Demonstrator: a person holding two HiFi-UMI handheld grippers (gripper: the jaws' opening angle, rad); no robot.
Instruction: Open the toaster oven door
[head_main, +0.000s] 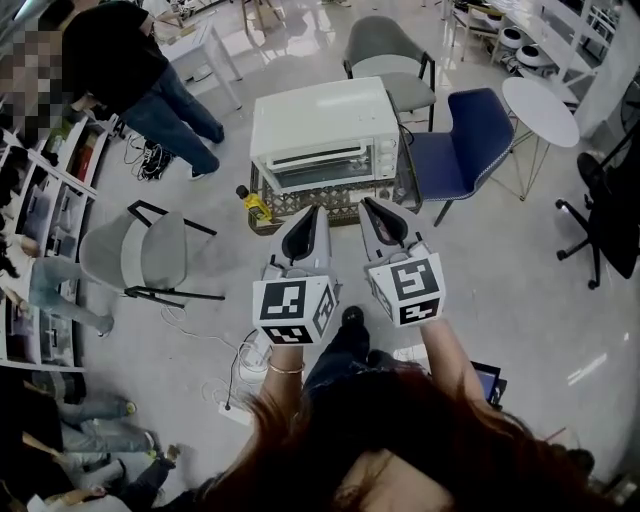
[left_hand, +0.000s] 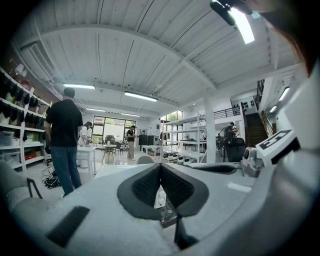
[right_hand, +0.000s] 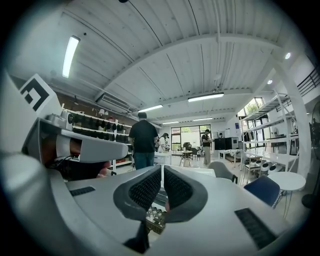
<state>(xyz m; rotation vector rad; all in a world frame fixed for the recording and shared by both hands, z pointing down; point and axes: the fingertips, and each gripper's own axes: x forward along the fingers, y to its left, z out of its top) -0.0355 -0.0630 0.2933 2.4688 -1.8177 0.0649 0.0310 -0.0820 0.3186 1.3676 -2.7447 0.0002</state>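
Note:
The white toaster oven (head_main: 322, 128) stands on a low table with a patterned top (head_main: 400, 190), its glass door (head_main: 320, 172) shut and facing me, control knobs at its right end. In the head view my left gripper (head_main: 314, 211) and right gripper (head_main: 369, 204) are side by side, just short of the oven's front and pointing at it. Neither touches the oven. In the left gripper view my left gripper (left_hand: 160, 168) has its dark pads (left_hand: 147, 187) meeting at the tips, nothing between them. In the right gripper view my right gripper (right_hand: 163, 170) is also shut and empty.
A yellow bottle (head_main: 257, 203) stands at the table's left corner. A grey chair (head_main: 140, 255) is to the left, a blue chair (head_main: 470, 140) and a round white table (head_main: 540, 110) to the right. A person in black (head_main: 130, 60) stands at the back left. Cables (head_main: 240, 380) lie on the floor.

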